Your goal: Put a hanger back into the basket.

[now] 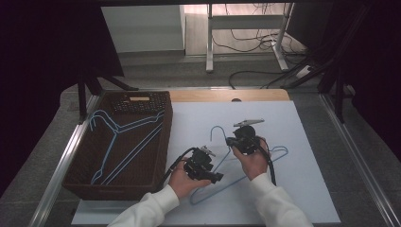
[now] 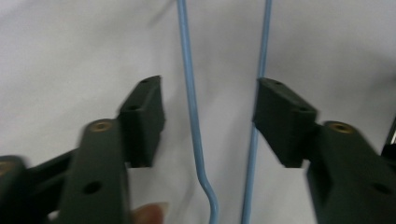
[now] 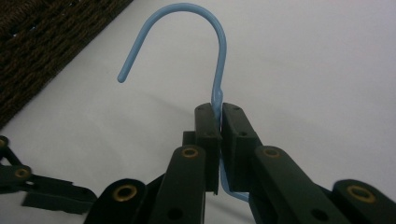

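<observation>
a person at a white-topped table works a blue wire hanger with a gripper in each hand. the hanger lies flat on the white sheet, right of centre, its hook pointing away from the person and toward the basket side. the right gripper has its jaws pressed together on the hanger's neck just below the hook; in the right gripper view the black pads pinch the twisted wire between them. the left gripper sits low over the hanger's lower left part, jaws half spread with two blue wires running between the pads, which do not touch either wire. a fingertip shows at the bottom edge of the left gripper view. to the left stands a dark woven basket, just beside the left hand, with two more blue hangers lying inside. beyond the table are a grey floor, white table legs and loose cables.
</observation>
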### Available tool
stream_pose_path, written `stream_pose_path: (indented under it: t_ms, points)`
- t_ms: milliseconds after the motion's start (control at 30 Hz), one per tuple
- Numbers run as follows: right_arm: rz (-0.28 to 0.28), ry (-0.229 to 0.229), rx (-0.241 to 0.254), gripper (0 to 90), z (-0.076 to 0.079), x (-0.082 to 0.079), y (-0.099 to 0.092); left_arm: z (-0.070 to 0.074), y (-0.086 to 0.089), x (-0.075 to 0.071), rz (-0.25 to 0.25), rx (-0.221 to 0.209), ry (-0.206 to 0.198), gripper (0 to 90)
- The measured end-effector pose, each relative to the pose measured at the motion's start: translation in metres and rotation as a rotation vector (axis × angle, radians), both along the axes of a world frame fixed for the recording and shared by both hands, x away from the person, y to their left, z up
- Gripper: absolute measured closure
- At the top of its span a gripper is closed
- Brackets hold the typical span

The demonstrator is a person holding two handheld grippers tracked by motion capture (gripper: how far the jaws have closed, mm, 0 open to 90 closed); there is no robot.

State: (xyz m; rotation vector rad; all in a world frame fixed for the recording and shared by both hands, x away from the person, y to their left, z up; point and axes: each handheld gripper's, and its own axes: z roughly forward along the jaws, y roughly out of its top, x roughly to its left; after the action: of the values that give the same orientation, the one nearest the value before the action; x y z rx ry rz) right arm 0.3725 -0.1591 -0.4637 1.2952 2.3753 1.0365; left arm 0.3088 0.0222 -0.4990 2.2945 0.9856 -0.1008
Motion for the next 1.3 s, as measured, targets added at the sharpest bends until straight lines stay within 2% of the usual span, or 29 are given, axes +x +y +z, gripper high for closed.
stream_pose_path:
  t_ms: [100,167,200,267,333,500,700,800,867,1033,1167,1300]
  points:
    - [0.000,0.000,0.003,85.9,0.001,0.000,-0.001,-0.006,-0.005,0.003,-0.005,-0.008,0.021,60.9]
    - [-0.002,0.001,0.003,85.9,0.001,-0.001,-0.002,-0.008,-0.007,0.003,0.006,0.006,0.013,70.6]
    - [-0.001,0.002,0.002,85.8,0.001,-0.001,-0.002,-0.008,-0.005,0.004,-0.006,0.009,0.020,77.0]
    - [0.001,0.005,0.010,85.8,0.000,-0.001,-0.002,-0.008,-0.003,0.006,0.002,-0.003,0.033,83.4]
    - [-0.002,0.006,0.020,85.8,0.001,-0.002,-0.003,-0.008,-0.001,0.007,-0.003,0.006,0.036,85.0]
    - [-0.003,0.012,0.038,85.8,0.002,-0.002,-0.006,-0.008,0.002,0.009,0.003,-0.013,0.048,86.3]
    - [-0.003,0.003,0.053,85.6,0.005,-0.003,-0.009,-0.004,0.004,0.007,0.017,-0.038,0.030,86.5]
    - [0.004,-0.002,0.078,84.9,0.007,-0.003,-0.012,0.000,0.006,0.005,0.020,-0.051,0.017,86.6]
    - [0.010,0.003,0.104,79.5,0.009,-0.003,-0.015,0.005,0.008,0.004,0.028,-0.076,0.012,86.7]
    - [0.016,-0.023,0.190,61.9,0.018,-0.009,-0.030,0.023,0.017,-0.002,0.042,-0.139,-0.015,86.7]
    - [0.019,-0.066,0.244,54.8,0.028,-0.021,-0.050,0.041,0.026,-0.007,0.062,-0.209,-0.034,86.7]
    - [0.020,-0.092,0.289,48.0,0.034,-0.035,-0.072,0.059,0.032,-0.012,0.066,-0.256,-0.060,86.8]
